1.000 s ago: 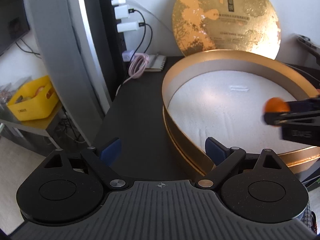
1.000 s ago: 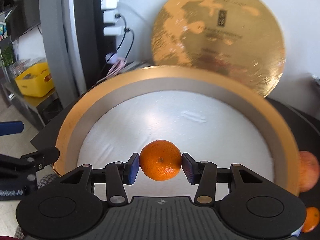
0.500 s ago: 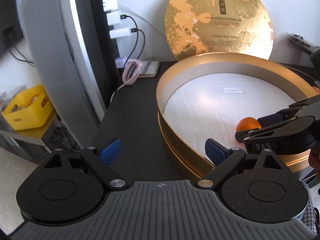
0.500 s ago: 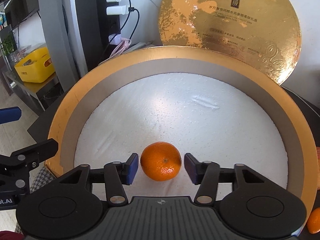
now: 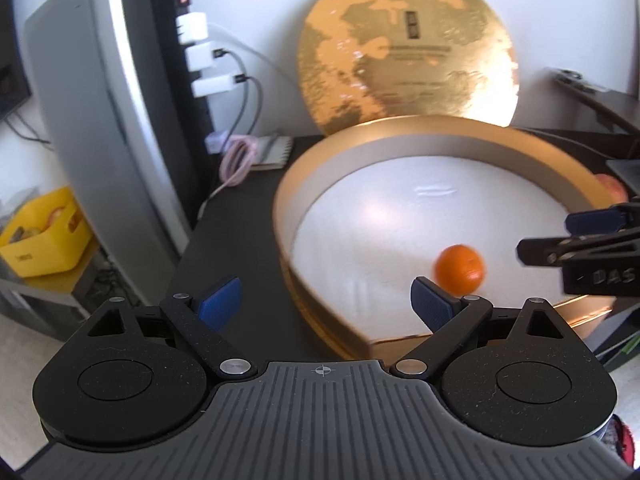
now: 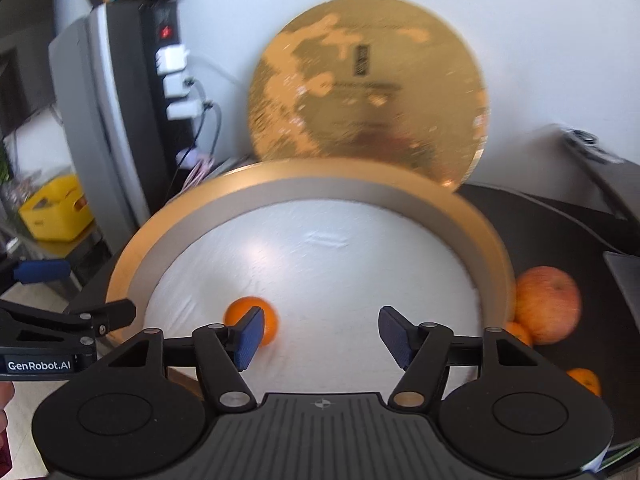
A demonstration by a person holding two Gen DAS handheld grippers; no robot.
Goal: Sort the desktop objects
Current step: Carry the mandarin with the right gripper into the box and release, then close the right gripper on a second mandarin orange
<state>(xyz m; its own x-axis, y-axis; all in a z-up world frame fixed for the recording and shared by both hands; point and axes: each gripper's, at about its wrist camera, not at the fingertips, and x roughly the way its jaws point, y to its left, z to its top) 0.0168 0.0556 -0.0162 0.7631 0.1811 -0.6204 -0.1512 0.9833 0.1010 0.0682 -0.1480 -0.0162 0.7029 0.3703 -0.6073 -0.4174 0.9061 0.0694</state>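
In gold box (image 6: 132, 256): tangerine (image 6: 256, 320) loose | right claw (image 6: 320, 338) opening, empty | left claw (image 5: 326, 300) wide

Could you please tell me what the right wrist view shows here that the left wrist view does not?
Only the right wrist view shows two small oranges beside the apple, right of the gold box. Only the left wrist view shows the notebook and pink cable. Both show the tangerine lying in the box, free of the open right gripper, and the gold lid.
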